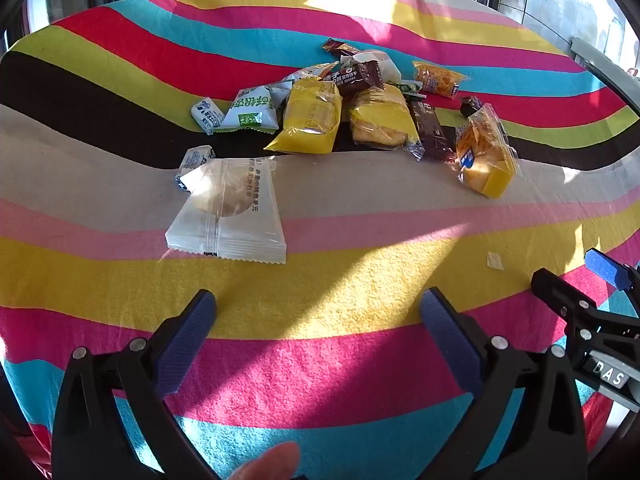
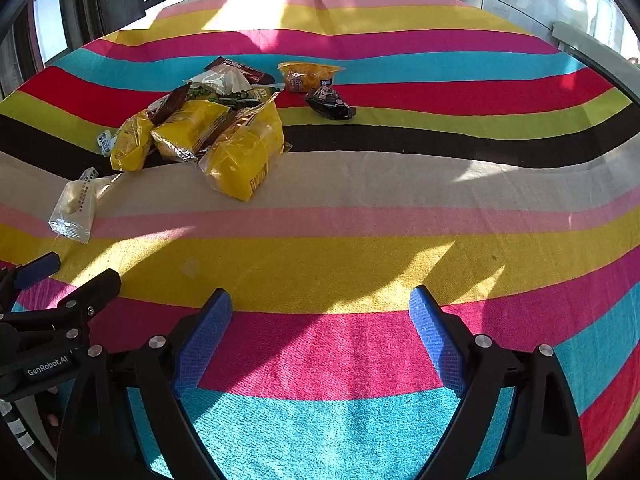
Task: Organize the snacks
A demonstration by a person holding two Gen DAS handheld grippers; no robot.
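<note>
A pile of snack packets lies mid-table: yellow cake packs (image 1: 308, 120) (image 2: 244, 152), brown chocolate bars (image 1: 356, 76), a green-and-white packet (image 1: 252, 110), small blue-white candies (image 1: 206, 114) and an orange packet (image 1: 438, 78) (image 2: 308, 74). A clear white pastry packet (image 1: 228, 212) (image 2: 74, 210) lies apart, nearest my left gripper (image 1: 318, 312), which is open and empty above the yellow stripe. My right gripper (image 2: 320, 308) is open and empty, well right of the pile. A yellow-orange bread pack (image 1: 486, 152) lies at the right of the pile. A dark packet (image 2: 330, 104) lies apart.
A striped cloth (image 1: 360, 272) (image 2: 440, 216) covers the table. The right gripper shows at the right edge of the left wrist view (image 1: 588, 308); the left gripper shows at the left edge of the right wrist view (image 2: 60, 304). Windows stand behind the table.
</note>
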